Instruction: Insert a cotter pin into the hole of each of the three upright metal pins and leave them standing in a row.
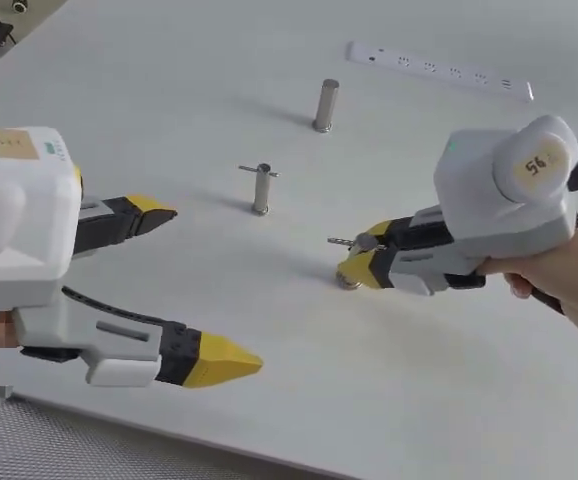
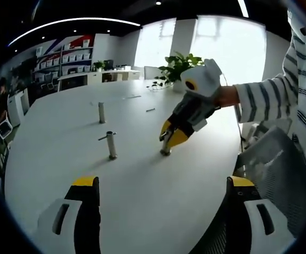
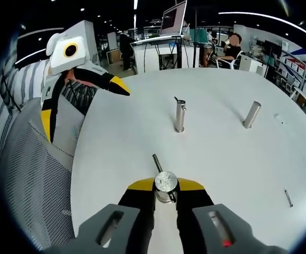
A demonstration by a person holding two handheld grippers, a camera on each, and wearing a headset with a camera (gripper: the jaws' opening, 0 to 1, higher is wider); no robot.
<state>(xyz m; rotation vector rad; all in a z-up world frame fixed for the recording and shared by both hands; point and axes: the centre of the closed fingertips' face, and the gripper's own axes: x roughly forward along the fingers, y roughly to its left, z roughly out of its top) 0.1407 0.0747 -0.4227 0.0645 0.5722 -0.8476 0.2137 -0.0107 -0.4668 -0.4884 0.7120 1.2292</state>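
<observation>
Three upright metal pins stand on the white table [image 1: 269,400]. The far pin [image 1: 325,105] has no cotter pin in it. A cotter pin crosses the top of the middle pin [image 1: 261,190]. My right gripper [image 1: 356,268] is shut on the near pin [image 3: 166,181], and a cotter pin [image 3: 157,162] sticks out of that pin's head, pointing away from the jaws. My left gripper [image 1: 194,287] hovers at the near left, open and holding nothing, well short of the pins. The left gripper view shows the right gripper [image 2: 173,136] at the near pin.
A white power strip [image 1: 439,70] lies at the far right of the table. One loose cotter pin [image 3: 288,198] rests on the table to the right of the pins. A mesh chair [image 3: 31,169] stands at the table's near edge.
</observation>
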